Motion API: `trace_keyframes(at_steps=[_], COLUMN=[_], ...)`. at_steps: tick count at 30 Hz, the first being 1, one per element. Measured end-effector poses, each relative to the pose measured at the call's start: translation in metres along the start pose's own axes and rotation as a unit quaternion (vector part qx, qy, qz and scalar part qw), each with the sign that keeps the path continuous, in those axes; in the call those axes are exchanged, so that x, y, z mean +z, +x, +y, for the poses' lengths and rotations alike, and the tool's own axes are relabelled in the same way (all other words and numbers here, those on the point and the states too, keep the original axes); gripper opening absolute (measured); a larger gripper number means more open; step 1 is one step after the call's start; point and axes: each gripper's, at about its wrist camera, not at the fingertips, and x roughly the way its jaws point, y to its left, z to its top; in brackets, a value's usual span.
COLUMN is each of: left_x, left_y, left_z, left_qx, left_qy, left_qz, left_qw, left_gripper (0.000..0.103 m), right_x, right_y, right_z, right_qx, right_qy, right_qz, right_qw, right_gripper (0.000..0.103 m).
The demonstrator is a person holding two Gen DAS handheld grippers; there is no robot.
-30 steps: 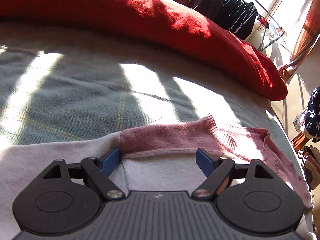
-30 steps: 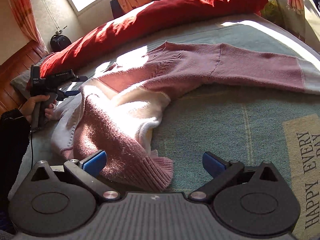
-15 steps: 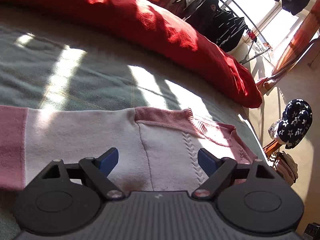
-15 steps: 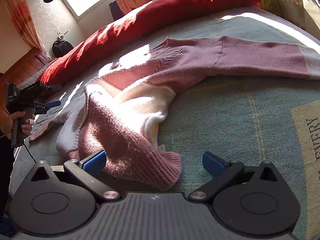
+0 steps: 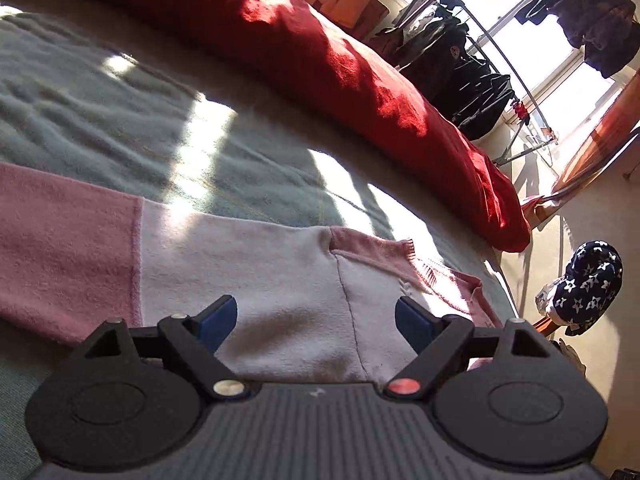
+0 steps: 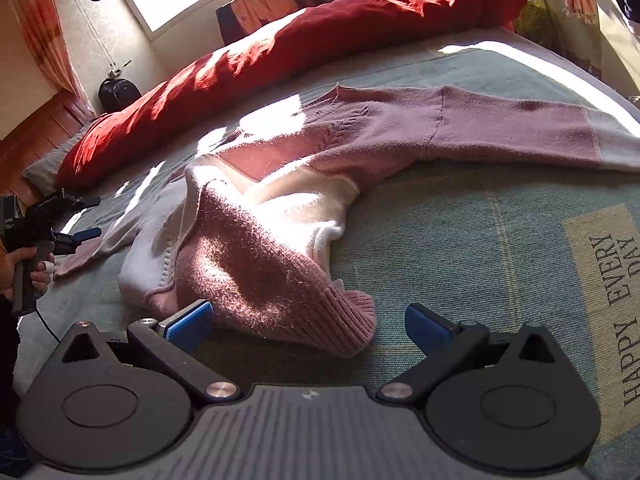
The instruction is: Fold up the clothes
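A pink and white sweater (image 6: 304,184) lies on the bed (image 6: 460,232), over a grey-green blanket, in front of a long red pillow (image 6: 280,52). Its long axis runs sleeve to sleeve, side to side across the right wrist view: one sleeve stretches flat toward the right edge, the other trails left toward the left gripper (image 6: 78,220). The lower body is bunched and folded up, with its ribbed hem (image 6: 352,320) toward the right gripper (image 6: 308,322).

The left gripper's fingers are spread, empty, over the pale sleeve (image 5: 248,264). The right gripper's fingers are spread too, straddling the hem without pinching it.
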Motion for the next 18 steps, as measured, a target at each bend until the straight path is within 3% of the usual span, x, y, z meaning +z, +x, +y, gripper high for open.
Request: trace_keyframes(at_steps=[3, 6, 12, 15, 18], left_x=[-0.007, -0.005, 0.011, 0.016, 0.019], left_y=[0.013, 0.003, -0.054, -0.075, -0.074], left_z=[0.014, 0.028, 0.051, 0.072, 0.097], left_qx=[0.038, 0.062, 0.106, 0.093, 0.1], left_qy=[0.004, 0.006, -0.021, -0.054, -0.085], left_qz=[0.01, -0.006, -0.059, -0.085, -0.083], left_qw=[0.9992, 0.998, 0.9923, 0.9905, 0.9879], left_gripper=[0.086, 0.082, 0.082, 0.084, 0.085], right_x=[0.002, 0.004, 0.007, 0.01, 0.012], right_y=[0.002, 0.004, 0.007, 0.01, 0.014], right_z=[0.003, 0.005, 0.01, 0.014, 0.022], right_qx=[0.0, 0.001, 0.001, 0.005, 0.008], right_qy=[-0.005, -0.009, -0.018, -0.023, -0.035], right_qz=[0.0, 0.001, 0.001, 0.002, 0.004], right_qw=[1.0, 1.0, 1.0, 1.0, 0.999], right_gripper=[0.103, 0.103, 0.103, 0.103, 0.103])
